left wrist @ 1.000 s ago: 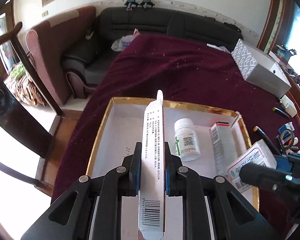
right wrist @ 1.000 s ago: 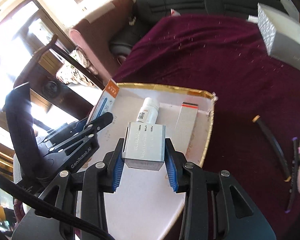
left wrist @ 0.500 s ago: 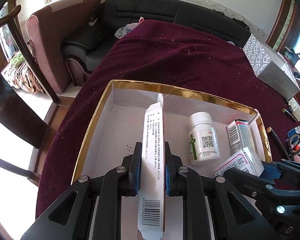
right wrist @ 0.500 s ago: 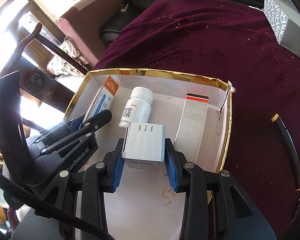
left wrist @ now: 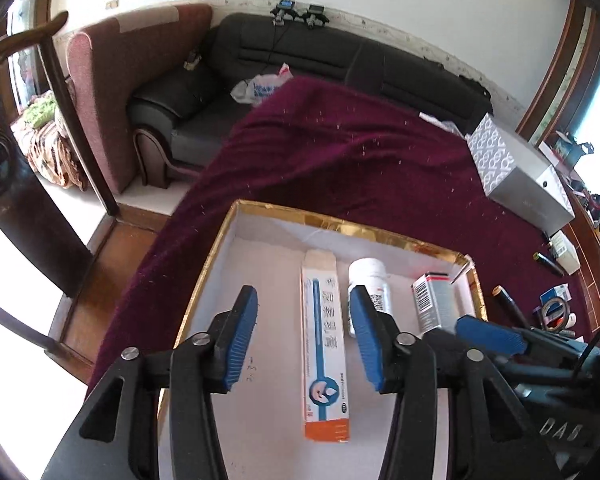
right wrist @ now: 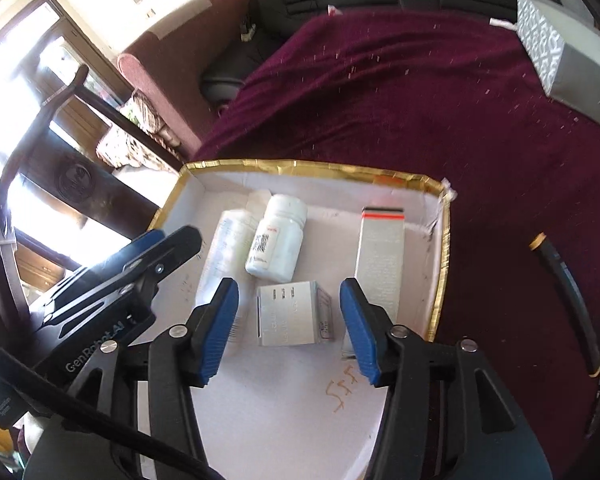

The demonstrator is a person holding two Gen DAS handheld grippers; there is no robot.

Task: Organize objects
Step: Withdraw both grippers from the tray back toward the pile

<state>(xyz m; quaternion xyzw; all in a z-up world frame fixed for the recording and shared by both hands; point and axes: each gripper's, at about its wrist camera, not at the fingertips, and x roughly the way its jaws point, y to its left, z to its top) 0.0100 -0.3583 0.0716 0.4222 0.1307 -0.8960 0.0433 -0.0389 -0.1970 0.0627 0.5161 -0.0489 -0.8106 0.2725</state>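
A gold-rimmed shallow box (left wrist: 342, 222) with a white floor is shown on a maroon tablecloth (left wrist: 340, 160); all positions are given relative to this box. The left gripper (left wrist: 303, 320) is seen over the box's near half, its jaws opening and its blue pads (left wrist: 242, 334) clear of everything. Between them, flat on the box floor, a long white-and-blue carton with an orange end (left wrist: 325, 344) is laid lengthwise, untouched by either pad. Just beside the carton, toward the box's far right, a white pill bottle (left wrist: 368, 280) is laid on its side, and beyond that a silver carton with a red stripe (left wrist: 434, 300) is set along the right wall.

In the right wrist view, the right gripper (right wrist: 288, 320) is likewise held over the box interior with jaws opening. A small silver medicine box (right wrist: 294, 312) is rested on the floor between its pads, gaps visible on both sides. The bottle (right wrist: 276, 240) is seen just beyond it. Outside the box, at the cloth's far right corner, a patterned grey carton (left wrist: 516, 172) is placed well apart.
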